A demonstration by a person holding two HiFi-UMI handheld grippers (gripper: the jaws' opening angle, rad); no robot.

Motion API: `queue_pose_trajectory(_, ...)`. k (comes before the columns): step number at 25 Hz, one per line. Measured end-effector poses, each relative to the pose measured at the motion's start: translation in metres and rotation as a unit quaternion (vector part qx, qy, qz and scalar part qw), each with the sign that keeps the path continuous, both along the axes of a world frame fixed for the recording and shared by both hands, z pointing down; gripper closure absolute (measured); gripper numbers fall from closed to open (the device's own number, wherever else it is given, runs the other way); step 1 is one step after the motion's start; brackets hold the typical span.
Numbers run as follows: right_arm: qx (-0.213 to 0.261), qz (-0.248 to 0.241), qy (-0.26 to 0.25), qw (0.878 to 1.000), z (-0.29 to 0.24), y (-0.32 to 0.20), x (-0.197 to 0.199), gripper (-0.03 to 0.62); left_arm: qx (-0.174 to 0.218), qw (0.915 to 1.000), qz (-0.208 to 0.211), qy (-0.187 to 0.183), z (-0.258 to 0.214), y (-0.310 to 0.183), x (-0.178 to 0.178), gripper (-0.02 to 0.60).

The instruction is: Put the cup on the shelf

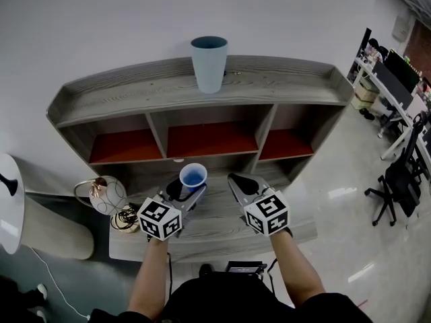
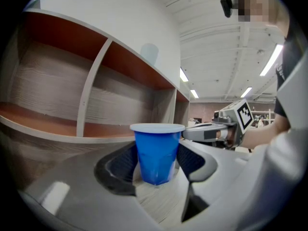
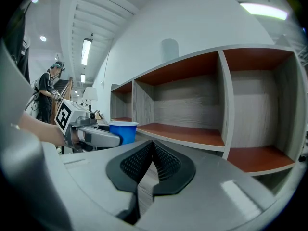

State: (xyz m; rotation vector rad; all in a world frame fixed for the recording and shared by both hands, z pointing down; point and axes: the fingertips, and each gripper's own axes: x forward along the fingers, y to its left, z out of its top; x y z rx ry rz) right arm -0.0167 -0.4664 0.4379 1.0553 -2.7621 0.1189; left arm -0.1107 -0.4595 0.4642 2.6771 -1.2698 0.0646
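Since the blue cup [image 1: 193, 177] is open at the top, the left gripper [image 1: 189, 188] pinches it by its sides and keeps it upright, over the table [image 1: 215, 237] in front of the shelf [image 1: 269, 86]. The right gripper [image 1: 241, 182], pressed together and empty, waits just beside, probably not needed.

Cup [image 2: 156, 153], blue, upright, gripped on both sides by the left tongs [image 2: 156, 163], wood surface [image 2: 161, 203] beneath. Behind: shelf [image 2: 91, 105] with red-floored compartments, pale cup [image 2: 149, 54] on its top. Right tongs [image 2: 188, 134] at right, marker cube showing.
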Motion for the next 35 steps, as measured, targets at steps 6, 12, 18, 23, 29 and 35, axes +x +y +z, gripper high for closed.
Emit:
queue_pose_trajectory(6, -0.002, 0.001, 0.0, 1.0, 0.001, 0.0, 0.004, 0.582, -0.001, 1.0, -0.001, -0.002, 0.001, 0.001, 0.003, 0.327)
queue_pose_trajectory(12, -0.003, -0.002, -0.001, 1.0, 0.002, 0.001, 0.007, 0.582, -0.001, 1.0, -0.005, -0.001, 0.0, 0.003, 0.003, 0.327)
queue_pose_trajectory(18, -0.001, -0.014, 0.009, 1.0, 0.004, 0.003, 0.008, 0.582, 0.001, 1.0, -0.004, 0.003, -0.006, 0.005, 0.008, 0.327)
queue_pose_trajectory(23, 0.011, -0.043, 0.025, 0.999, -0.006, 0.002, 0.005, 0.582, 0.006, 0.9999, -0.004, -0.008, -0.024, 0.0, 0.01, 0.327)
queue_pose_trajectory(29, 0.041, -0.061, 0.028, 0.997, -0.031, -0.01, 0.001, 0.582, 0.025, 0.9995, -0.017, -0.012, -0.051, -0.021, 0.01, 0.327)
queue_pose_trajectory(35, 0.063, -0.061, 0.017, 0.996, -0.054, -0.03, -0.004, 0.582, 0.032, 0.9985, -0.044, -0.011, -0.069, -0.05, 0.012, 0.327)
